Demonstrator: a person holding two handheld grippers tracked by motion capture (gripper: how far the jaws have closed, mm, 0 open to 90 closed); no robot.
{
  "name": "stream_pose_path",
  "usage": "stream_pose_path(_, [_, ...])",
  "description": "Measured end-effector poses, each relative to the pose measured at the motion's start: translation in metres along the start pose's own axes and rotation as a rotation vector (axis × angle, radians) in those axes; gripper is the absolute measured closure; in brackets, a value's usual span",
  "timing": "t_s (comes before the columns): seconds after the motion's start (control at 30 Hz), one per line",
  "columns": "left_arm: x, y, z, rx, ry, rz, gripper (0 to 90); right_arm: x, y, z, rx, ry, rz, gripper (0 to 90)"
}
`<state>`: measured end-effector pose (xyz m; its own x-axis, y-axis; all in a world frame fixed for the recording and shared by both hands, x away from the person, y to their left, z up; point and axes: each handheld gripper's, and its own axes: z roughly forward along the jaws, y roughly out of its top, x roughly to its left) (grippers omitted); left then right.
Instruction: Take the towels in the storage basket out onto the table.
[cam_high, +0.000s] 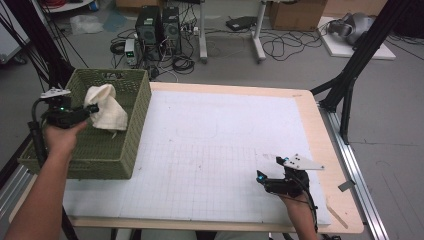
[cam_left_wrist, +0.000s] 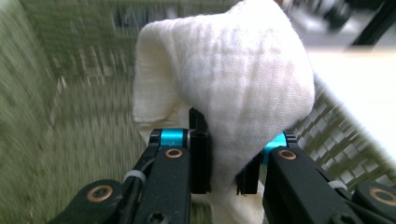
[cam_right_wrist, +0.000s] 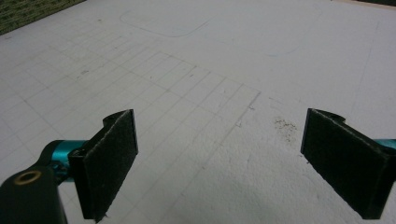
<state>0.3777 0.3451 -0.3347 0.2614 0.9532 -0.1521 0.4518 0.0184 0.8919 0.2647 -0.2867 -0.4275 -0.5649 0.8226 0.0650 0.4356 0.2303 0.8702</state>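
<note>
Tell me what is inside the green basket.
A white cloth, pinched by the left gripper, hangs inside the green basket. The cloth and near wall hide part of the floor.

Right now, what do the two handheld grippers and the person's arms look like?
Both grippers are black. The left gripper has brass-coloured pivot screws and turquoise metal pieces behind flat black pads. The right gripper has wide, felt-like black pads. Each carries a grey three-cornered plate and a trailing black cable. The forearms are bare, with no sleeves visible.
</note>
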Motion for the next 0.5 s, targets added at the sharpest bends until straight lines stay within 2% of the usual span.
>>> stream_pose_path(0.13, [-0.007, 0.010, -0.020, -0.082, -0.008, 0.050, 79.0, 0.002, 0.001, 0.000, 0.000, 0.003, -0.007, 10.2])
stream_pose_path(0.27, [-0.011, 0.019, -0.038, -0.167, -0.013, 0.055, 79.0, 0.002, 0.002, 0.000, -0.004, 0.000, -0.008, 10.2])
stream_pose_path(0.5, [-0.022, 0.032, -0.059, -0.261, -0.049, 0.080, 79.0, 0.001, 0.001, 0.000, -0.005, -0.003, -0.002, 10.2])
